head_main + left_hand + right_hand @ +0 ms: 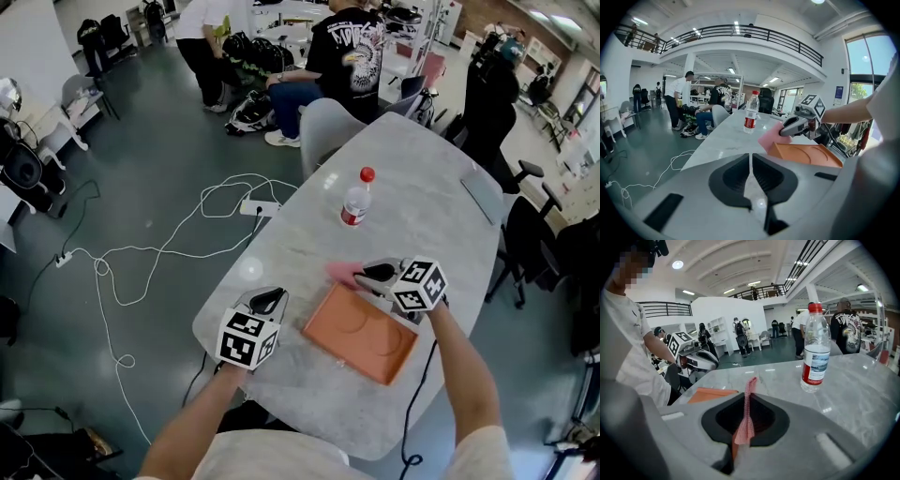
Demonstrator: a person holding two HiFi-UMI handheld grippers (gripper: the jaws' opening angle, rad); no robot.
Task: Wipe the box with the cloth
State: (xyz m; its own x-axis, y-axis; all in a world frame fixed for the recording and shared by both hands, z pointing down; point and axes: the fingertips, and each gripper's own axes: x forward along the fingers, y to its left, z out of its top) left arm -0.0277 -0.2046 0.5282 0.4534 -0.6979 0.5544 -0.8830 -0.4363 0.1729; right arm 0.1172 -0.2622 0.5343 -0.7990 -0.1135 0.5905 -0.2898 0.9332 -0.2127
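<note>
The right claw is pinching a pink cloth between its closed jaws, and the fabric is standing up as a thin fold from the grip. In the head view this right claw is holding the pink cloth at the far corner of the orange box, with the cloth hanging down against that corner's rim. The orange box is lying flat on the pale marble surface, near the person, and it is showing two shallow round hollows in its open bottom. The left claw is keeping its jaws drawn together to a thin slit, with nothing between them. In the head view the left claw is sitting over the near left edge of the surface, beside the box but apart from it. A clear water bottle with a red cap and red label is standing upright farther along the surface, well beyond the box. White cables are trailing across the grey floor to the left.
</note>
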